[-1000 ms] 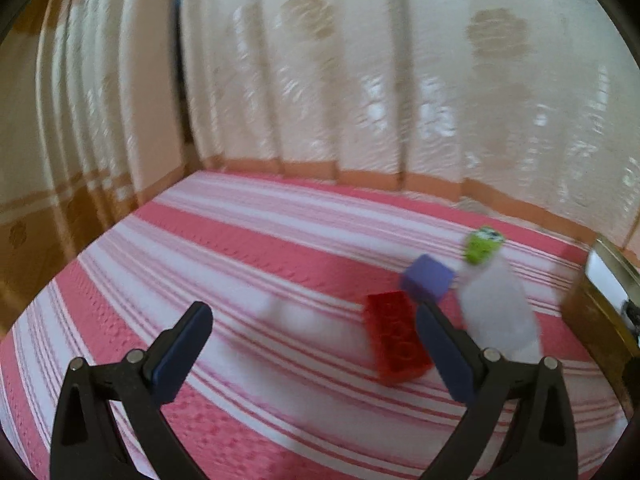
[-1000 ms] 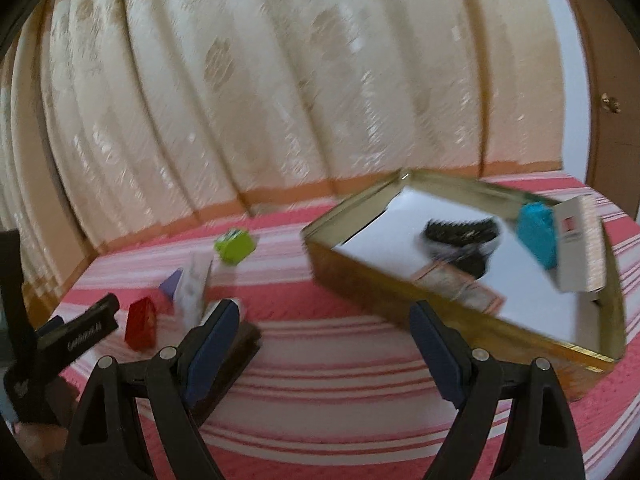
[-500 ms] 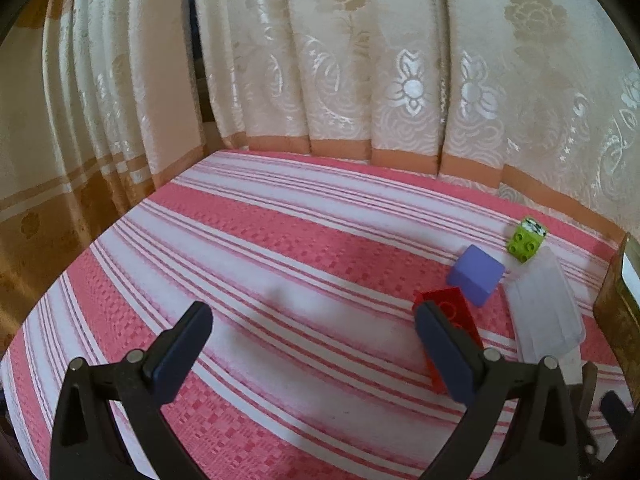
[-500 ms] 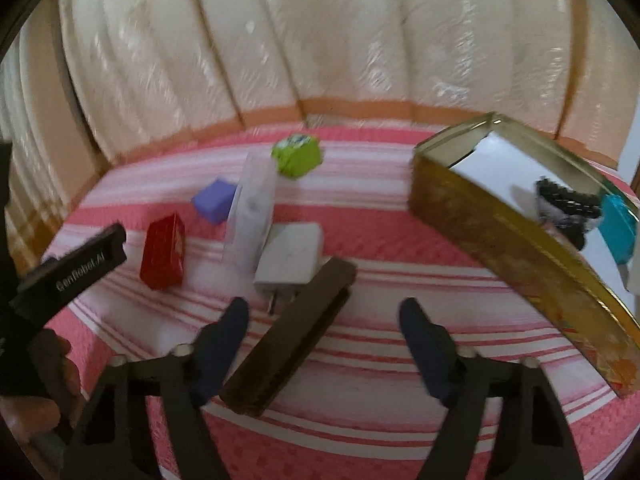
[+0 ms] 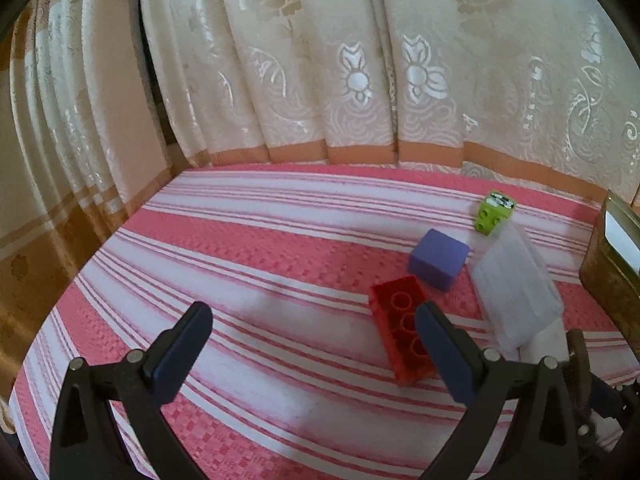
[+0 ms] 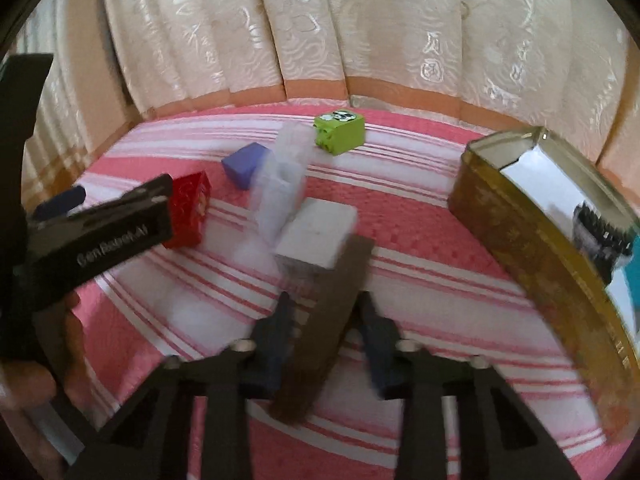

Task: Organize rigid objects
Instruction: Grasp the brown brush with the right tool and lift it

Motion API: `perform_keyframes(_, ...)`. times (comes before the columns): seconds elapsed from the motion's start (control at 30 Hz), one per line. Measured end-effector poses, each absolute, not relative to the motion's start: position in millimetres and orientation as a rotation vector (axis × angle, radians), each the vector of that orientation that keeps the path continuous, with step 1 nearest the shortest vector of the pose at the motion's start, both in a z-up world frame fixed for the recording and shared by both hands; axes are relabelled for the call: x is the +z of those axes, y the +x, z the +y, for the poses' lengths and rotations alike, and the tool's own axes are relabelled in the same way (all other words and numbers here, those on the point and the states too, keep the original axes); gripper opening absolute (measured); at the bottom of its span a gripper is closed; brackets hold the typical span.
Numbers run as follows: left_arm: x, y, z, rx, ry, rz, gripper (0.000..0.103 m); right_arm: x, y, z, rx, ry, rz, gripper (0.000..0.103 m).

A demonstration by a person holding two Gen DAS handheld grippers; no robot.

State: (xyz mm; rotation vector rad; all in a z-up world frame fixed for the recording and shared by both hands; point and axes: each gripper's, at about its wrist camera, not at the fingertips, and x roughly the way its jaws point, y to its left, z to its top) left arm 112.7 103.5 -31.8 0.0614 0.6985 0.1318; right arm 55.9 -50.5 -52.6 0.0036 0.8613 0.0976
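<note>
Since the earlier frames, the right gripper [image 6: 324, 316] has narrowed its fingers from wide apart to close on either side of the brown bar [image 6: 326, 320], which was lying ahead of it half a second ago. The bar lies lengthwise between the two dark blue pads; blur prevents confirming whether the pads press on it. The bar's far end touches or overlaps the white block [image 6: 316, 236] directly ahead. Beyond the white block and slightly left lies the translucent plastic case [image 6: 282, 184]. Left of the case sits the purple block [image 6: 244, 164], and further left the red brick [image 6: 188, 212]. The green brick [image 6: 340, 132] sits farthest ahead, near the curtain [image 6: 320, 32]. To the right of the gripper stands the gold tin [image 6: 532, 232], containing a black comb-like item [image 6: 596, 232] and a teal item at the frame edge.

The left gripper [image 5: 312, 344] hovers over the striped cloth [image 5: 240, 264] with its fingers wide apart and nothing between them. Its right finger overlaps the near end of the red brick [image 5: 400, 332] in view. Beyond and to the right lie the purple block [image 5: 438, 258], the plastic case [image 5: 514, 284] and the green brick [image 5: 494, 212].
</note>
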Motion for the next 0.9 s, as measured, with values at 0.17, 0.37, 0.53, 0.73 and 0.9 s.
perform_keyframes(0.17, -37, 117, 104, 0.108, 0.036, 0.739, 0.103, -57, 54, -84, 0.144, 0.066, 0.859, 0.017)
perform_keyframes(0.37, -40, 121, 104, 0.09, 0.002, 0.768, 0.103, -56, 53, -94, 0.182, 0.132, 0.848, 0.017)
perform_keyframes(0.53, -46, 131, 101, 0.07, -0.042, 0.813, 0.103, -54, 50, -100, 0.173, 0.17, 0.825, 0.017)
perform_keyframes(0.73, -48, 138, 98, 0.073, -0.066, 0.822, 0.103, -54, 50, -102, 0.162, 0.177, 0.815, 0.017)
perform_keyframes(0.9, -46, 144, 86, 0.094, -0.022, 0.81, 0.101, -53, 49, -102, 0.161, 0.171, 0.807, 0.017)
